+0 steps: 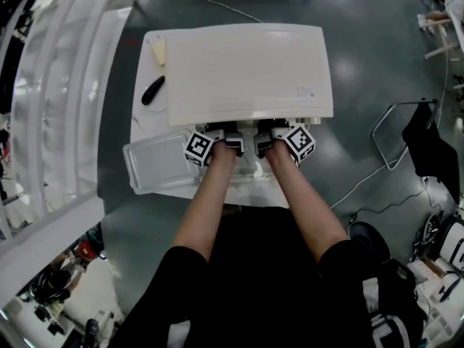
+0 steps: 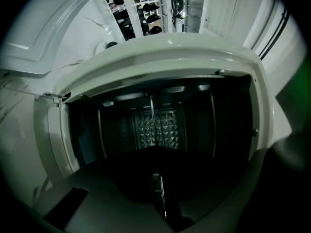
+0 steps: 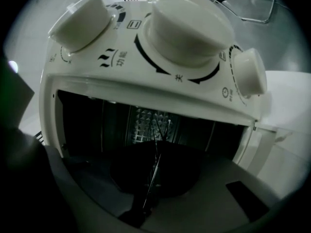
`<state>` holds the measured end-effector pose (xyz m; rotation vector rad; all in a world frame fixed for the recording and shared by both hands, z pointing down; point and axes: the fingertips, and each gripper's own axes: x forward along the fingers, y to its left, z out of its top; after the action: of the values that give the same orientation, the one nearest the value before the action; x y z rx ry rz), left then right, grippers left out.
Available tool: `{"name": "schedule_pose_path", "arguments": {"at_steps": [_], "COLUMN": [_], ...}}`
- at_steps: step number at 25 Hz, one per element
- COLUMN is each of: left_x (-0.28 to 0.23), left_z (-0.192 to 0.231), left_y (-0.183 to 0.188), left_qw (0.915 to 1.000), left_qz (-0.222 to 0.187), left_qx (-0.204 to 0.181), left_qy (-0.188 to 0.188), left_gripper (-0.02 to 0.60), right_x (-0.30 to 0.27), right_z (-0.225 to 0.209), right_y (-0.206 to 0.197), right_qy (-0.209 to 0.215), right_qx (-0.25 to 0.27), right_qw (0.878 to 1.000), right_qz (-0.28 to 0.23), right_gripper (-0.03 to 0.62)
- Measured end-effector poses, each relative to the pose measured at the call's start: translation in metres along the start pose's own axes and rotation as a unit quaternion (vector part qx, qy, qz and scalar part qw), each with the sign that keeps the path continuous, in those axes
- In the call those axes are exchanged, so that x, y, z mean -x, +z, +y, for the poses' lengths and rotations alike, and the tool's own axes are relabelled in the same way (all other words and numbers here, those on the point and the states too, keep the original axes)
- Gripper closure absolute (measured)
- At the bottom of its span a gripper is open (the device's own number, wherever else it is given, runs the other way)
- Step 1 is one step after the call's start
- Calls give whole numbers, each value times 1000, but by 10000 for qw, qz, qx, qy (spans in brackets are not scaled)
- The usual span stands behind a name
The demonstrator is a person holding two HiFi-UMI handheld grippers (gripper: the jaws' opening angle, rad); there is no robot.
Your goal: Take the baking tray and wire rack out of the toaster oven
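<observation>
One baking tray (image 1: 156,167) lies out on the table, at nine o'clock from my hands. My left gripper (image 2: 159,200) is pinched tight on the single wire rack (image 3: 156,163) inside the toaster oven (image 1: 246,71). My right gripper (image 3: 146,193) clamps it too, with three knobs (image 3: 187,23) at twelve o'clock.

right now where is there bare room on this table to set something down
Little. The only bare strip on the table lies left of the toaster oven, between the black tool and the empty baking tray. The oven's flat top is bare too. Its front is crowded: the left gripper and right gripper are both shut on the wire rack.
</observation>
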<state>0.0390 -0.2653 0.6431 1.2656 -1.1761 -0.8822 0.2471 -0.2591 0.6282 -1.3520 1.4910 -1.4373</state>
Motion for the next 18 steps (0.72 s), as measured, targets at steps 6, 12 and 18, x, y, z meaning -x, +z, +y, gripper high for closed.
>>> {"name": "schedule_pose_path", "arguments": {"at_steps": [6, 12, 18], "left_x": [13, 30, 49], "left_z": [3, 3, 5], "left_y": [-5, -9, -12], "left_qw": [9999, 9995, 9992], "left_qz": [-60, -53, -55], "left_qx": [124, 243, 291], "left_qy": [-52, -186, -264], "left_gripper": [563, 563, 563], "right_x": [14, 31, 49], "right_z": [-1, -5, -8], "right_y": [-2, -9, -16], "right_qy": [-20, 29, 54], "right_qx": [-36, -158, -135], "right_qw": [10000, 9998, 9998], "right_qz": [79, 101, 156], "right_gripper": [560, 560, 560]}}
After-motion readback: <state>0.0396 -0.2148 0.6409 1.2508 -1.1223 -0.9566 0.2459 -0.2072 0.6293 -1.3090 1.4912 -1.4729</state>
